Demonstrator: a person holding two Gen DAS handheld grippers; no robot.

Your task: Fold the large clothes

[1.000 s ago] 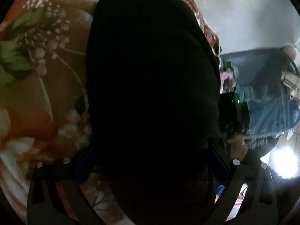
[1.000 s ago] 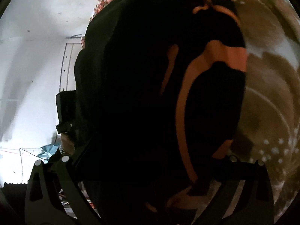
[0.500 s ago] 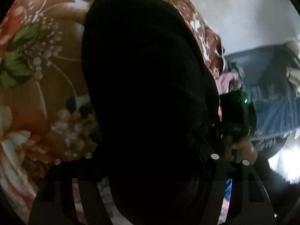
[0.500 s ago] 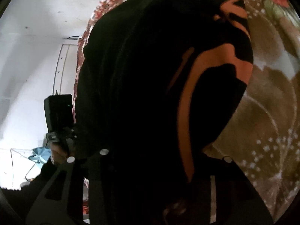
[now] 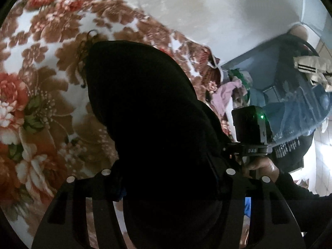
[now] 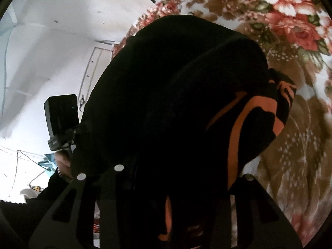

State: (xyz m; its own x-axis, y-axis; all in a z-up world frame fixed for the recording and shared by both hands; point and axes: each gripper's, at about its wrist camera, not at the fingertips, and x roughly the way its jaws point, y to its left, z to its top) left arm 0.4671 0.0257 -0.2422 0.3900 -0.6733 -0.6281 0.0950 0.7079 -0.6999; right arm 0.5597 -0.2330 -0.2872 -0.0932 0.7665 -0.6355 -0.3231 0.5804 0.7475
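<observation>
A large black garment [image 5: 145, 114] with an orange print [image 6: 238, 128] hangs bunched over a floral blanket [image 5: 41, 103]. In the left wrist view my left gripper [image 5: 168, 178] has its jaws closing, with black cloth gathered between them and covering the fingertips. My right gripper [image 6: 182, 178] is also closing, and its jaws pinch a fold of the same garment [image 6: 176, 103]. Each view shows the other gripper's black body at the garment's far edge, held by a hand [image 5: 261, 166]. The garment's lower end still rests on the blanket.
The floral blanket [image 6: 300, 124] covers the bed under the garment. A pale wall [image 5: 207, 10] runs behind it. Past the bed's edge lie a heap of mixed clothes [image 5: 228, 91] and a blue plastic-covered bundle [image 5: 290, 103].
Both grippers have narrowed onto the black garment and risen with it. The cloth has lifted off the blanket, so more blanket and wall show around it.
</observation>
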